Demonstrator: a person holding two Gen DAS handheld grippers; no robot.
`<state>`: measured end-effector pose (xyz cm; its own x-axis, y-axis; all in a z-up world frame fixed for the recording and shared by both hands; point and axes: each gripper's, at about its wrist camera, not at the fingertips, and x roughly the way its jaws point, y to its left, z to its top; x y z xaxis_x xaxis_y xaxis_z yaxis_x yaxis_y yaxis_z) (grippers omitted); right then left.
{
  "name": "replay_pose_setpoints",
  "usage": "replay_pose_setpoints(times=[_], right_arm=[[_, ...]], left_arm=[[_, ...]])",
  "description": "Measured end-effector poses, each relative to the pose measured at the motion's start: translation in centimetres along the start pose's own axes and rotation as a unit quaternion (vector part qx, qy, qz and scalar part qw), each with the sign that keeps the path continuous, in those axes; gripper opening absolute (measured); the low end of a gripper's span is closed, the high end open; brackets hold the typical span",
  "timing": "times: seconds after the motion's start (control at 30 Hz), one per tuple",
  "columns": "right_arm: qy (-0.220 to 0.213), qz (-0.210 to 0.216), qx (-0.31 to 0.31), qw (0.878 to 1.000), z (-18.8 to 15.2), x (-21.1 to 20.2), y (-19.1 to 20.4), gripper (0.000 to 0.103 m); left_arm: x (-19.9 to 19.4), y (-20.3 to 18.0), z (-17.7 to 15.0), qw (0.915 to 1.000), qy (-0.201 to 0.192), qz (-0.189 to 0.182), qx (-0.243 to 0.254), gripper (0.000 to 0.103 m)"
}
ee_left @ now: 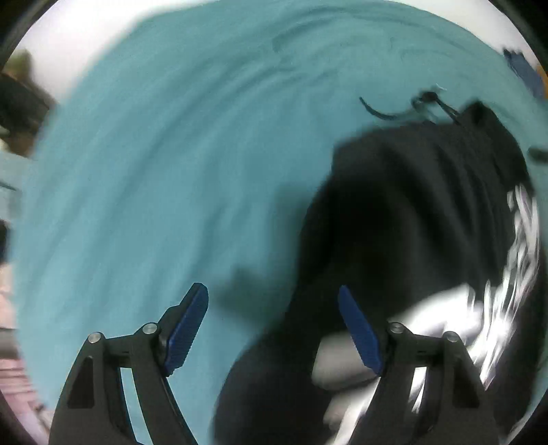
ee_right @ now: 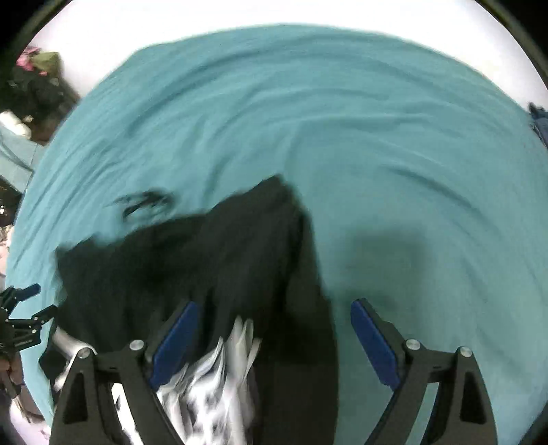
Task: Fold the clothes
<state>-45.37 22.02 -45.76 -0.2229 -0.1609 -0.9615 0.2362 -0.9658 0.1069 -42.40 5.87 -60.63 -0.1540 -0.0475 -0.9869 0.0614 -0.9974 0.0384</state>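
Note:
A black garment with a white print (ee_left: 411, 212) lies crumpled on a teal sheet (ee_left: 154, 171). In the left wrist view it fills the right half, and a dark cord (ee_left: 380, 113) trails beyond it. My left gripper (ee_left: 274, 301) is open and empty, its right finger over the garment's edge. In the right wrist view the garment (ee_right: 205, 260) lies at centre and left, with the white print (ee_right: 219, 376) near the bottom. My right gripper (ee_right: 275, 315) is open over the garment. The left gripper (ee_right: 24, 318) shows at the far left edge. Both views are motion-blurred.
The teal sheet (ee_right: 394, 154) covers a bed against a white wall (ee_right: 274, 13). A dark pile of things (ee_right: 37, 89) sits at the far left corner. A blue item (ee_right: 539, 123) lies at the right edge.

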Motion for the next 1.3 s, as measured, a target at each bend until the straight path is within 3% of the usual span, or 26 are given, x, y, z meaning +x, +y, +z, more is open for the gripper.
replay_pose_setpoints(times=[0.03,0.13,0.2,0.23,0.27,0.3,0.33,0.37,0.4,0.57,0.7,0.73,0.77,0.8,0.83,0.87,0.9,0.93,1.0,1.03,1.1,1.13,1.17,1.23,1.27,1.3], right_arm=[[0.011,0.003,0.006,1.000,1.1,1.6,-0.5,0.090],[0.065,0.026,0.024,0.997,3.2,6.2,-1.3,0.090],[0.084,0.019,0.018,0.996,3.2,7.8,-0.9,0.091],[0.066,0.003,0.004,0.998,3.0,7.7,-0.3,0.090],[0.053,0.007,0.004,0.999,2.7,7.3,0.0,0.073],[0.039,0.012,0.005,0.999,2.4,7.0,0.3,0.054],[0.031,0.031,0.023,0.999,2.0,6.4,0.1,0.018],[0.022,0.050,0.042,0.998,1.7,5.8,-0.2,0.012],[0.013,0.068,0.060,0.996,1.3,5.2,-0.4,0.011],[-0.083,0.030,0.103,0.991,1.6,0.6,-2.5,0.010],[-0.152,0.000,0.115,0.982,5.0,-1.7,-2.6,0.010],[-0.167,-0.011,0.112,0.979,6.1,-2.1,-2.3,0.010],[-0.163,-0.026,0.099,0.981,7.4,-1.6,-1.7,0.010],[-0.142,-0.051,0.084,0.985,8.5,-0.6,-1.4,0.011],[-0.100,-0.090,0.068,0.989,9.1,1.1,-0.7,0.013],[-0.074,-0.106,0.050,0.990,9.4,2.2,-0.2,0.018],[-0.056,-0.128,0.026,0.990,9.2,2.3,0.5,0.023],[-0.068,-0.162,-0.011,0.984,8.0,1.6,1.4,0.034],[-0.133,-0.215,-0.092,0.963,2.7,-1.1,3.7,0.069],[-0.167,-0.240,-0.133,0.947,-0.7,-2.6,5.0,0.093],[-0.233,-0.284,-0.215,0.905,-7.6,-5.6,7.4,0.095],[-0.240,-0.281,-0.246,0.896,-10.6,-6.4,8.0,0.095],[-0.237,-0.274,-0.272,0.892,-13.9,-6.5,9.6,0.095],[-0.211,-0.241,-0.299,0.899,-19.7,-6.5,13.7,0.095],[-0.198,-0.224,-0.312,0.902,-22.5,-6.5,15.8,0.095],[-0.190,-0.199,-0.316,0.908,-24.8,-6.2,18.2,0.095]], left_arm=[[1.3,-0.4,1.4,0.9995,0.006,-0.030,-0.010,0.079],[4.0,-2.7,4.2,0.9973,0.014,-0.068,-0.024,0.080],[4.4,-4.5,6.4,0.9981,-0.003,-0.061,-0.009,0.080],[4.5,-5.5,7.3,0.9981,-0.010,-0.060,-0.002,0.079],[4.3,-6.5,7.3,0.9976,-0.017,-0.067,0.000,0.065],[4.1,-7.5,7.3,0.9970,-0.023,-0.074,0.002,0.035],[3.9,-8.4,7.5,0.9966,-0.029,-0.077,0.003,0.015],[3.5,-9.2,7.8,0.9968,-0.034,-0.072,0.000,0.005],[3.0,-9.7,8.1,0.9967,-0.045,-0.068,-0.006,0.005],[-0.5,-10.5,11.7,0.9913,-0.128,0.003,-0.032,0.005],[-1.7,-9.6,19.5,0.9833,-0.171,0.062,-0.004,0.005],[-2.3,-9.0,17.9,0.9797,-0.183,0.082,0.009,0.005],[-0.8,-8.3,20.6,0.9777,-0.185,0.098,0.021,0.006],[0.0,-8.9,24.2,0.9753,-0.177,0.125,0.043,0.014],[1.0,-9.9,25.4,0.9710,-0.169,0.155,0.068,0.021],[2.2,-10.9,27.4,0.9608,-0.168,0.196,0.102,0.042],[2.4,-12.8,27.4,0.9411,-0.186,0.240,0.148,0.060],[1.7,-14.1,24.7,0.9186,-0.221,0.266,0.192,0.063],[0.4,-16.6,19.4,0.8617,-0.288,0.313,0.277,0.077],[-0.1,-17.5,16.7,0.8308,-0.317,0.332,0.315,0.082],[-1.1,-17.7,8.9,0.7841,-0.349,0.347,0.378,0.083],[-1.5,-17.6,4.8,0.7662,-0.355,0.348,0.407,0.083],[-1.6,-17.4,1.3,0.7671,-0.339,0.341,0.424,0.083],[-1.6,-17.5,-5.6,0.7871,-0.281,0.318,0.447,0.083],[-0.8,-17.6,-7.7,0.7974,-0.252,0.308,0.454,0.083],[0.9,-16.9,-7.7,0.8048,-0.233,0.300,0.456,0.083]])
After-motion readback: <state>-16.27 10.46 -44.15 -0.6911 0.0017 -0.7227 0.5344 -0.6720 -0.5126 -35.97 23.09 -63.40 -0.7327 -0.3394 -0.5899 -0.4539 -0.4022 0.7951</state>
